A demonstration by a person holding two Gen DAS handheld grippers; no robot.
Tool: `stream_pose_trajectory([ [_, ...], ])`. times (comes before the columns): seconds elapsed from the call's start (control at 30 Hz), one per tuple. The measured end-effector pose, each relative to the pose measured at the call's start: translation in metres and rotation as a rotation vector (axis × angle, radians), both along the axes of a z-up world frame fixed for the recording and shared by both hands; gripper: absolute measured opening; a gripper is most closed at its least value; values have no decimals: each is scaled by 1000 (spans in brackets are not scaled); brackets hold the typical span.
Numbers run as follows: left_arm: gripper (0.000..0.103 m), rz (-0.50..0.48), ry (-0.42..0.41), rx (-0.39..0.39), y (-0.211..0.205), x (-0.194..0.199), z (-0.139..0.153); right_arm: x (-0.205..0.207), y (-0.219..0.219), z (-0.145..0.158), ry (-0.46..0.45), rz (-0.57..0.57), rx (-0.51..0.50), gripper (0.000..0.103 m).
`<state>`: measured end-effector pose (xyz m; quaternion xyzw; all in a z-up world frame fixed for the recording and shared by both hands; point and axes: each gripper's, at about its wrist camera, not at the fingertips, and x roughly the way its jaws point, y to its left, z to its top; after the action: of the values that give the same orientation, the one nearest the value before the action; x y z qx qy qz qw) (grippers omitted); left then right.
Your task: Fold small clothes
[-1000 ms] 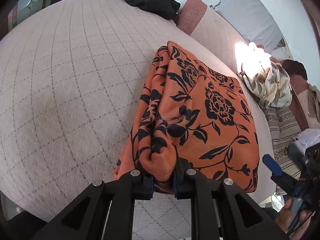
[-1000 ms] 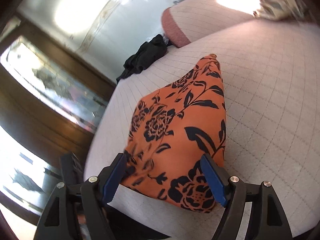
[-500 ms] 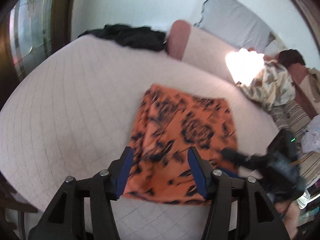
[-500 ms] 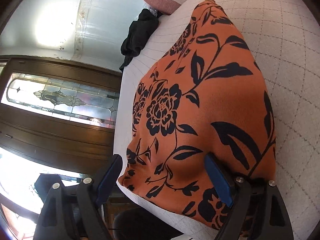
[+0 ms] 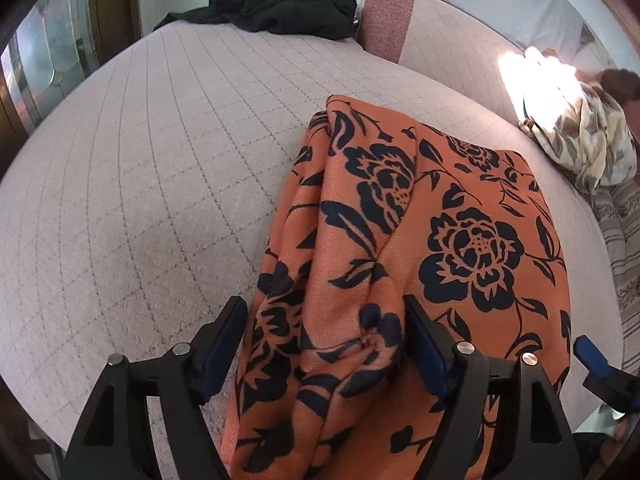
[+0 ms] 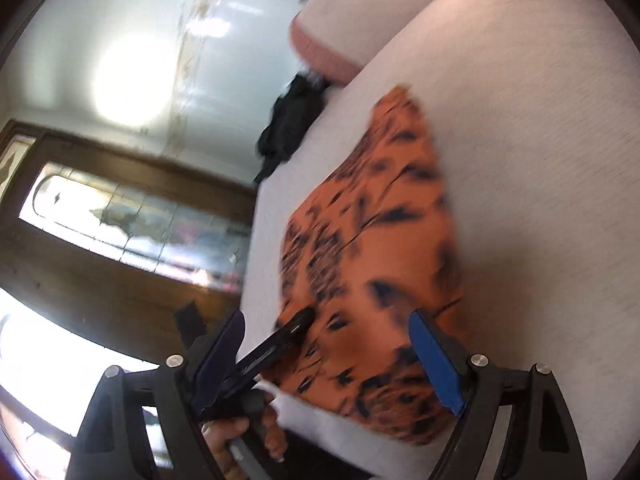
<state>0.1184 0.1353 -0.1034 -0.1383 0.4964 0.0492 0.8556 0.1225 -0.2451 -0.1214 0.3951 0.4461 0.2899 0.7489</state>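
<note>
An orange cloth with black flowers (image 5: 432,216) lies folded on the pale quilted bed (image 5: 160,160). Its left side is bunched into a thick ridge. My left gripper (image 5: 324,344) is open, its two fingers standing on either side of that ridge at the cloth's near end. In the right wrist view the cloth (image 6: 376,264) is blurred by motion. My right gripper (image 6: 328,352) is open and empty, held above the cloth's near edge. The left gripper (image 6: 296,330) shows there with its tip at the cloth's left edge.
A black garment (image 5: 280,12) lies at the bed's far edge beside a pink cushion (image 5: 386,20). A cream leaf-print cloth (image 5: 584,136) is heaped at the right. A wooden door with patterned glass (image 6: 132,216) stands beyond the bed's left side.
A second ago my left gripper was shut on the bunched edge; it opened, pulled back, and now straddles the ridge again. My right gripper has lifted back from the cloth.
</note>
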Motion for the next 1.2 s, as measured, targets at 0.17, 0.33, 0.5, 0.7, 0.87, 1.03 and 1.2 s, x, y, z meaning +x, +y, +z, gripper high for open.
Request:
stream_pose_trajectory([
  [0.17,82,-18,-23,2,4,-5,-5,33,-19,-37,157,-18,30,87],
  [0.33,83,-30,-45,-3,6,-9,-10,58,22,-52,206,98,-60,40],
  [0.5,84,-43,-63,0,3,-9,-10,43,46,-13,38,98,-346,29],
  [0.7,84,-44,-75,-3,7,-12,-8,51,34,-22,87,81,-280,43],
  [0.87,84,-48,-78,-13,8,-13,-8,71,20,-31,124,-6,-146,62],
  [1.03,84,-52,-79,-22,12,-12,-9,95,31,-38,128,13,-158,32],
  [1.2,85,-60,-85,1,9,-12,-9,93,45,-37,63,30,-402,30],
])
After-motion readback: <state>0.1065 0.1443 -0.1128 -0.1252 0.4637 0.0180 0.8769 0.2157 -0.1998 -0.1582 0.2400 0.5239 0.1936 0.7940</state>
